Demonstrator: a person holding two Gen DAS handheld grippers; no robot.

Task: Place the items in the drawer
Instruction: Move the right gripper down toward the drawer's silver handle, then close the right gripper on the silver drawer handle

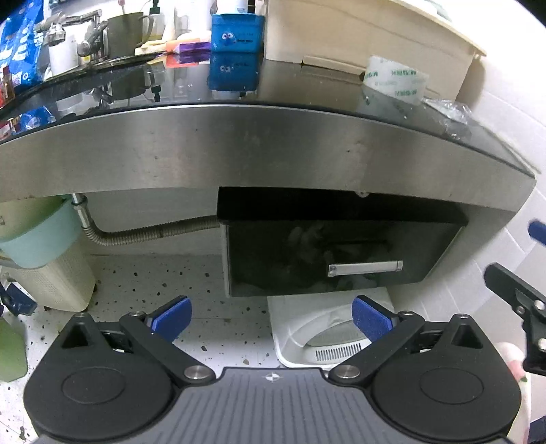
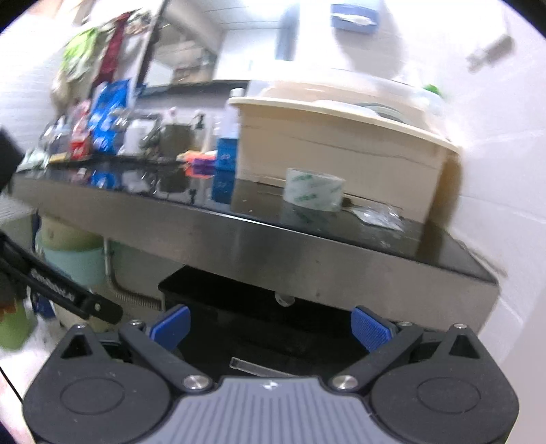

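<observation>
Left gripper (image 1: 271,316): the blue fingers stand wide apart and there is nothing between them. It points at the front of the drawer, from a lower position, and does not touch it.
Right gripper (image 2: 269,328): also spread wide, and it holds nothing. It is in front of the counter edge. This view is a little blurred.
Drawer (image 1: 341,252): black and glossy, under the steel front edge of the counter, on the right side. Its front looks closed. A silver handle (image 1: 365,268) lies horizontal on the front.
Tape roll (image 1: 392,80): clear tape with green letters. It stands on the dark counter top, near the right end, just beside the cream box (image 1: 368,37). In the right wrist view it is at (image 2: 312,189).
Plastic wrapper (image 1: 452,111): a small clear bag on the counter, to the right of the tape roll and near the corner.
Blue container (image 1: 237,32): it has cartoon eyes and stands on the counter, left of the cream box.
Hose (image 1: 153,234): a metal flexible pipe under the counter, left of the drawer.
</observation>
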